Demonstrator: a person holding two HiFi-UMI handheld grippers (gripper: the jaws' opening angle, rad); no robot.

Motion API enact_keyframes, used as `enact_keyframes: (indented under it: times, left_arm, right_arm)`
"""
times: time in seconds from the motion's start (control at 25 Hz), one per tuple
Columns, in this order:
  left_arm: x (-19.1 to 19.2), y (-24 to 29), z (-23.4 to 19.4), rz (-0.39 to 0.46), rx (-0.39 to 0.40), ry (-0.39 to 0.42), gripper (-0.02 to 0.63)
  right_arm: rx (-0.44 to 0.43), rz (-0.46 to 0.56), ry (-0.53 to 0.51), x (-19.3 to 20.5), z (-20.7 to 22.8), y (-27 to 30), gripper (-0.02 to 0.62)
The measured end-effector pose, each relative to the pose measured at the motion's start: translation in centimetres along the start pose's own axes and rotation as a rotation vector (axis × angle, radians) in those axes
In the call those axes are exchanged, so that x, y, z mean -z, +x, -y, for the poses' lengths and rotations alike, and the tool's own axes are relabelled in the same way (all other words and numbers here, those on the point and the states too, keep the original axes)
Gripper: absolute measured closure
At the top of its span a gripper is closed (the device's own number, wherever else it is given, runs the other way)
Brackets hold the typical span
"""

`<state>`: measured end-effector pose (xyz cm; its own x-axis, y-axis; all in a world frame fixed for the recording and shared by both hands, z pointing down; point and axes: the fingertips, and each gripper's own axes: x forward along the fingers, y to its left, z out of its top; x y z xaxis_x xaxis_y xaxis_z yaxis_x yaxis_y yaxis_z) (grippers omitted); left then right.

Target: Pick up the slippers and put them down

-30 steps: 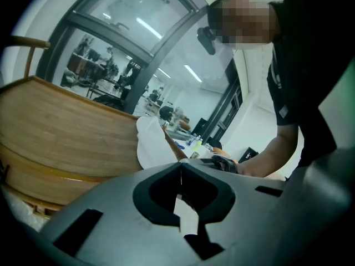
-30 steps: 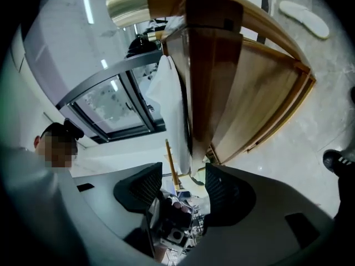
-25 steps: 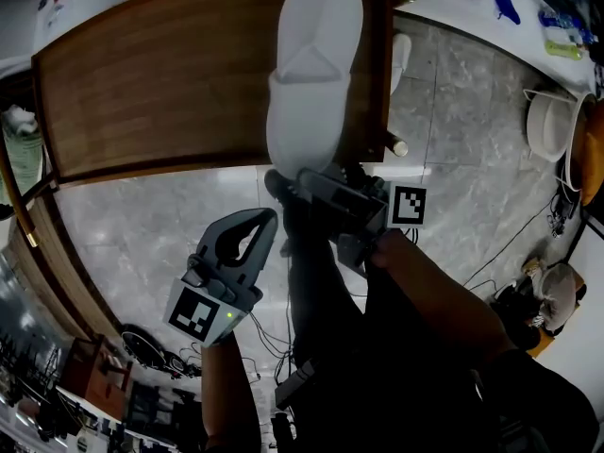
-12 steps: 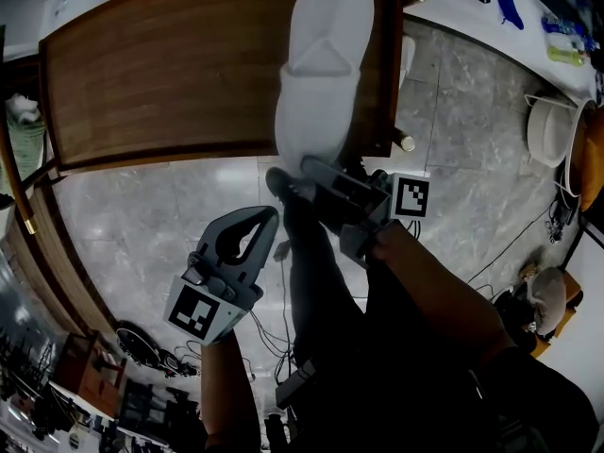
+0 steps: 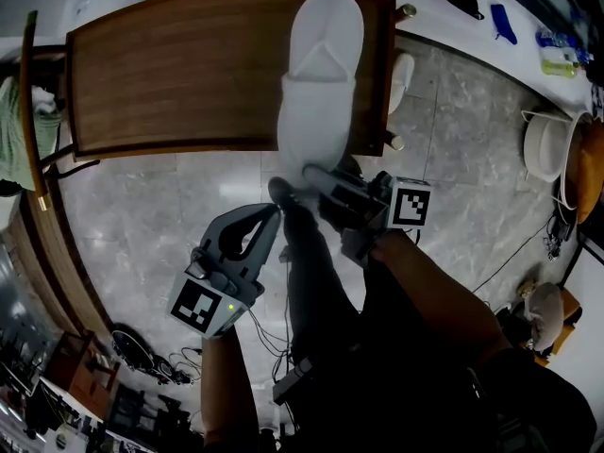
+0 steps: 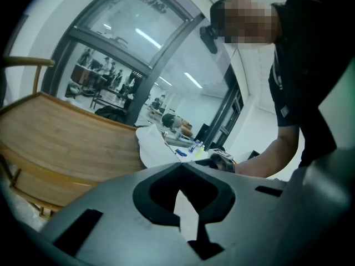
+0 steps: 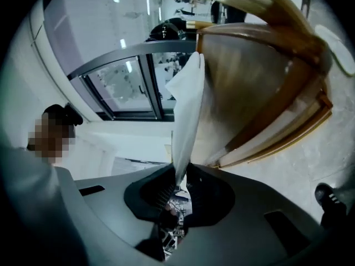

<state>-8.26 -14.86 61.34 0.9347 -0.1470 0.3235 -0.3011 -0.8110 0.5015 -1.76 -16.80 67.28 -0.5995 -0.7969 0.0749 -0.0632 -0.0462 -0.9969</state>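
We see the white slipper (image 5: 321, 74) lying lengthwise over the wooden bench (image 5: 179, 74), its toe pointing away from us and its heel reaching past the bench's near edge. The right gripper (image 5: 313, 172) meets it at that heel. In the right gripper view the slipper shows edge-on as a thin white sheet that runs down between the fingers (image 7: 166, 192), which pinch its heel end. We cannot tell whether the sole is clear of the wood. A second ago these jaws stood wide apart around the heel; they have just been closing, with the slipper between them, and now they clamp it. The slipper itself sits over the bench much as it did then. The left gripper (image 5: 269, 215) hangs apart from the slipper, nearer to us and over the grey tiled floor (image 5: 142, 206). Its tips are pressed together with nothing between them, as they were a second ago.
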Motion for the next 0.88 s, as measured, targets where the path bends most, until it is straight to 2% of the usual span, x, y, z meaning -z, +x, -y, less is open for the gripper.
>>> enact_keyframes:
  times: [0.12,0.24,0.4,0.52,0.72,0.88]
  left_arm:
    - [-2.0,-0.5,0.8,0.015,-0.017,0.032,0.595]
    - [-4.8,-1.2,2.1,0.035,-0.036,0.069,0.595]
    - [-10.5,-2.3,2.3,0.115,-0.126,0.126,0.595]
    - [-15.3,-3.7,3.5,0.193,-0.143,0.165,0.595]
    - [-22.5,-7.0,7.6,0.275,-0.154,0.243,0.595]
    - [-29.7,-9.5,10.0,0.375,-0.149,0.318,0.595]
  right_arm:
    - [-0.009,-0.032,-0.054,0.3,-2.3,-0.2,0.532]
    - [-0.009,-0.074,-0.163,0.2,-5.7,-0.5,0.532]
    - [-0.062,-0.11,-0.335,-1.3,-11.7,0.3,0.532]
    - [-0.098,-0.122,-0.458,-2.6,-16.7,0.9,0.532]
    - [-0.166,-0.119,-0.641,-3.9,-26.1,0.8,0.532]
    - [-0.264,-0.085,-0.789,-6.8,-34.4,1.9,0.532]
